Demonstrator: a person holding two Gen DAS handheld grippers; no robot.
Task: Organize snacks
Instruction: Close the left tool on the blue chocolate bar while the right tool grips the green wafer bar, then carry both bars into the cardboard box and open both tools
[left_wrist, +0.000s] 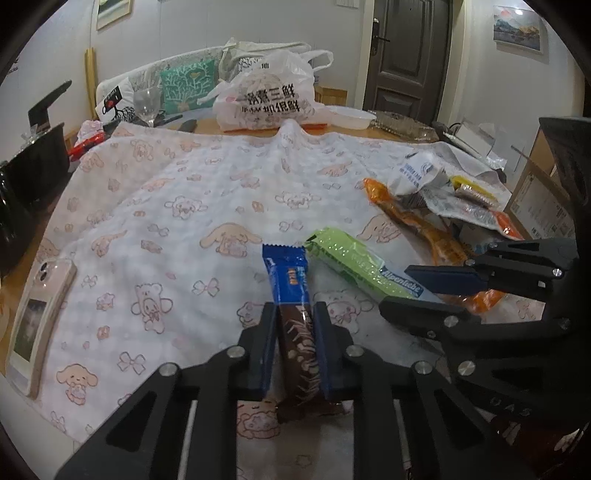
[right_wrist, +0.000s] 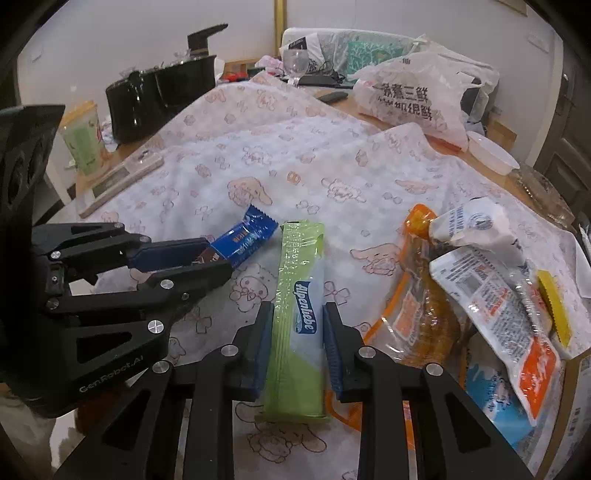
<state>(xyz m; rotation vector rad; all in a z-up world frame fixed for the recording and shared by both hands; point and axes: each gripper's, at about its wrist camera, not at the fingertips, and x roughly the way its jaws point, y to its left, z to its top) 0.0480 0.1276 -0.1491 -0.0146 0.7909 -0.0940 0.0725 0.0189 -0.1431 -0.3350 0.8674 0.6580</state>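
Wafer bar (left_wrist: 295, 314) pinched between left fingers (left_wrist: 267, 347), Alpenliebe pack (right_wrist: 297, 317) between right fingers (right_wrist: 334, 347)

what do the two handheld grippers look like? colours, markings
Left gripper and right gripper match: matte black open-frame linkages with silver round pivot screws and blue ribbed finger pads. White "GenRobot.AI" lettering on the left one's body. No cables or sleeves visible.

L gripper (left_wrist: 295, 314): matte black plastic linkage arms w/ triangular cutouts | blue ribbed pads (left_wrist: 266, 350) inside both fingers | round silver screws at pivots | R gripper (right_wrist: 298, 317): same black build, blue ribbed pads, silver screws | white "Gen.Robot.AI" lettering on L gripper body, seen from R cam
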